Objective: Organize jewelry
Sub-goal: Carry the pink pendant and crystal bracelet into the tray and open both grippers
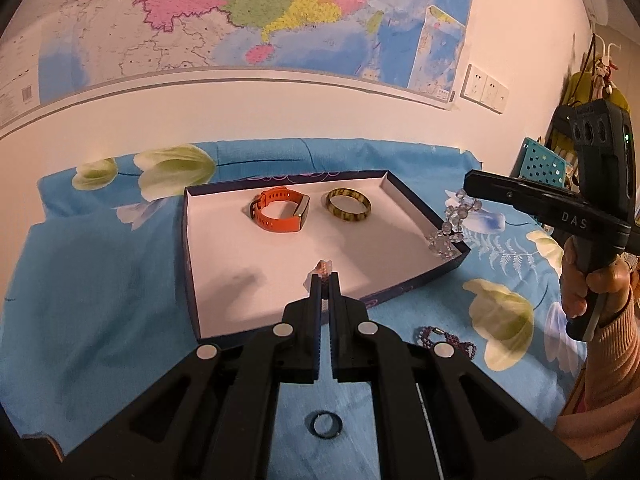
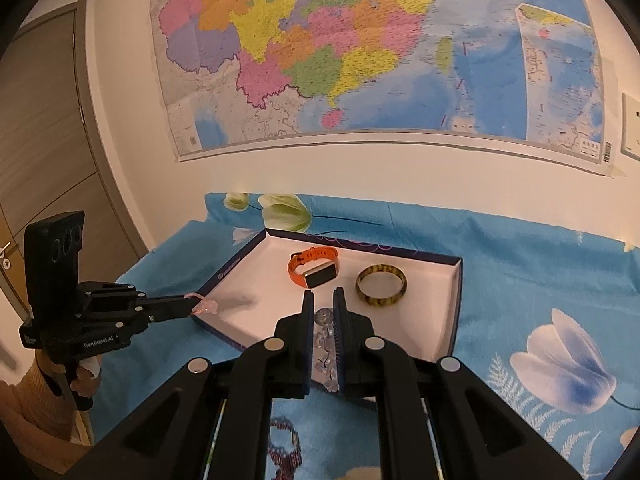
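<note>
Clear-bead bracelet [image 2: 325, 344] hangs pinched in right gripper [image 2: 323, 300], over near-right corner of the box tray [image 1: 192, 264]. Left gripper [image 1: 325, 276] is pressed together on a small pink bead piece [image 1: 323, 267], held over tray's near edge. Inside tray, far end: orange smartwatch [image 1: 279, 214] w/ green-yellow bangle [image 1: 348, 205] just beside it, not touching. On the blue floral cloth [image 1: 100, 280]: dark ring [image 1: 326, 424] below left gripper, purple beaded bracelet [image 1: 444, 340] near tray. Map [image 2: 360, 60] on wall behind.
</note>
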The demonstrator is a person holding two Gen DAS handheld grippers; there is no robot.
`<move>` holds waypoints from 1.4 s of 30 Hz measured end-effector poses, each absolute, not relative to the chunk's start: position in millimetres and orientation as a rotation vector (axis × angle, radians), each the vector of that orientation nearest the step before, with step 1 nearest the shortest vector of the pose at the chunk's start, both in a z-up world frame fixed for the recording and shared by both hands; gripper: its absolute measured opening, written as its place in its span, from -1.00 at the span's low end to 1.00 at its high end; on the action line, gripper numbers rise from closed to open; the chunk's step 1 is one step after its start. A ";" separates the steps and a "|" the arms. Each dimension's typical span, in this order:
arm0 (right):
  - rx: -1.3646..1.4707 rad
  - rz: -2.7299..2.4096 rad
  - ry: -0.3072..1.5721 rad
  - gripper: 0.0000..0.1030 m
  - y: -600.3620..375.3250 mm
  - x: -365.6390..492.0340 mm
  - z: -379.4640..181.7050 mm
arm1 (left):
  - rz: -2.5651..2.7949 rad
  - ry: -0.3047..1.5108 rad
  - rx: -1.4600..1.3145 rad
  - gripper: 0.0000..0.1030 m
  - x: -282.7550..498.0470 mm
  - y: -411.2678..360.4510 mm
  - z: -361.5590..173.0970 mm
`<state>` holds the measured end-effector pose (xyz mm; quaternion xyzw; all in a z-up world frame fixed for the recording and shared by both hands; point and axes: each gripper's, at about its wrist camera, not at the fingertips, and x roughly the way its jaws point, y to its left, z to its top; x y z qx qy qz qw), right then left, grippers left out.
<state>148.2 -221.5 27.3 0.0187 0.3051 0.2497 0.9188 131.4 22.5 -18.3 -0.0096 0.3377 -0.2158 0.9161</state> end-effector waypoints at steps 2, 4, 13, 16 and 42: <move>0.041 0.516 0.628 -0.85 -219.7 153.0 27.8 | -0.439 0.698 -0.013 -0.93 135.9 20.7 -19.4; 0.047 0.518 0.631 -0.85 -218.0 160.2 27.7 | -0.438 0.702 -0.011 -0.93 140.8 19.9 -20.2; 0.065 0.519 0.650 -0.85 -209.2 188.8 20.9 | -0.415 0.725 -0.016 -0.93 170.7 20.0 -24.7; 0.062 0.522 0.659 -0.85 -204.4 197.4 17.8 | -0.411 0.730 -0.009 -0.93 178.6 17.9 -25.6; 0.033 0.523 0.805 -0.85 -191.4 252.3 -31.2 | -0.371 0.853 0.041 -0.93 240.1 -5.0 -59.8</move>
